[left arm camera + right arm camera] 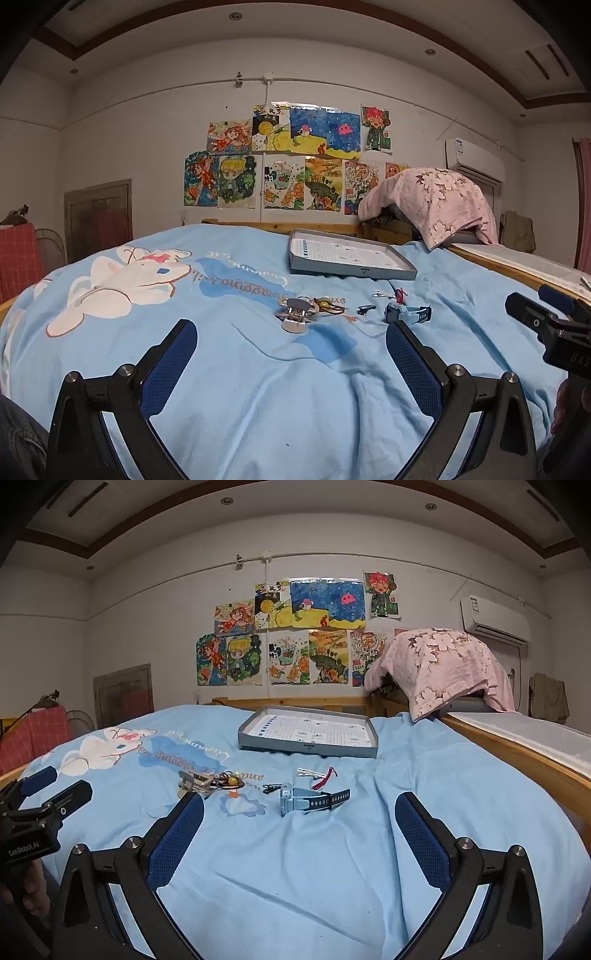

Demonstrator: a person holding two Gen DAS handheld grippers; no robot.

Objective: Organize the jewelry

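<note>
Small items lie in a row on the blue bedspread. A silver claw hair clip (293, 314) (195, 783) lies leftmost, with hair ties (325, 305) (231, 781) beside it. A small dark clip (365, 308) (272, 787), a white clip (382, 294) (308, 772) and a red clip (400, 294) (324, 778) follow. A light-blue watch (408, 314) (310, 799) lies rightmost. A grey shallow box (349, 271) (306, 747) sits behind them. My left gripper (291, 332) is open and empty, short of the claw clip. My right gripper (301, 808) is open and empty, near the watch.
A wooden bed rail (517, 753) runs along the right. A pink floral cloth (450, 664) covers something at the bed's far right corner. The wooden headboard (295, 700) and a wall of drawings stand behind the box.
</note>
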